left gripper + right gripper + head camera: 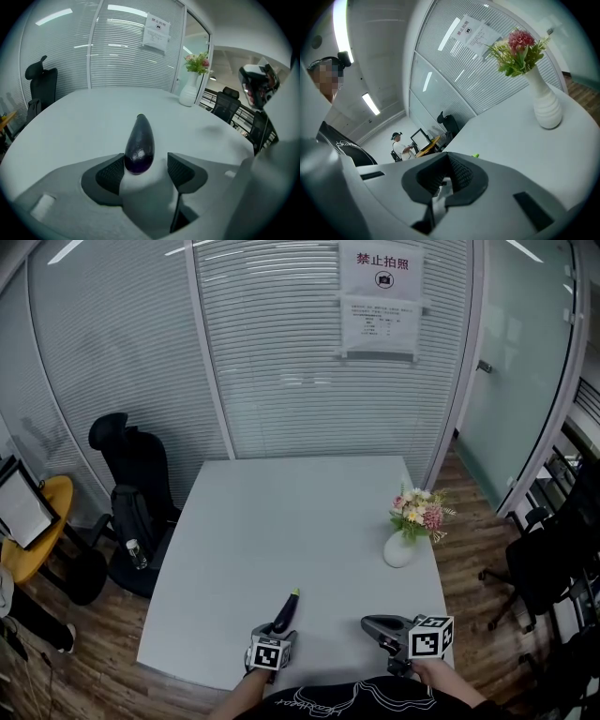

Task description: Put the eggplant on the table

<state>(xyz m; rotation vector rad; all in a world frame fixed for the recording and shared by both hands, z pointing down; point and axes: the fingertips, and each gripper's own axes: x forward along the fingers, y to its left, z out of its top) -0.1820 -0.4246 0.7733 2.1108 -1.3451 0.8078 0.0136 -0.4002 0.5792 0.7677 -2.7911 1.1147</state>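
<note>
A dark purple eggplant (pixel 289 607) with a green stem lies on the white table (pixel 281 512) near its front edge. In the left gripper view the eggplant (pixel 139 143) rests on the tabletop between the jaws of my left gripper (pixel 146 157). The left pad (pixel 112 171) just meets its side, and the right pad (pixel 180 168) stands off with a clear gap, so the gripper is open. My right gripper (pixel 367 622) hovers over the table's front right part, shut with nothing in it. In its own view my right gripper (pixel 448 155) has its fingertips together, and the eggplant's green stem tip (pixel 475 155) peeks past them.
A white vase of flowers (pixel 400 547) stands at the table's right side, also seen as the vase (pixel 190 93) and the vase (pixel 543 103). A black office chair (pixel 131 484) sits left of the table, another chair (pixel 553 559) at the right. Glass walls with blinds enclose the room.
</note>
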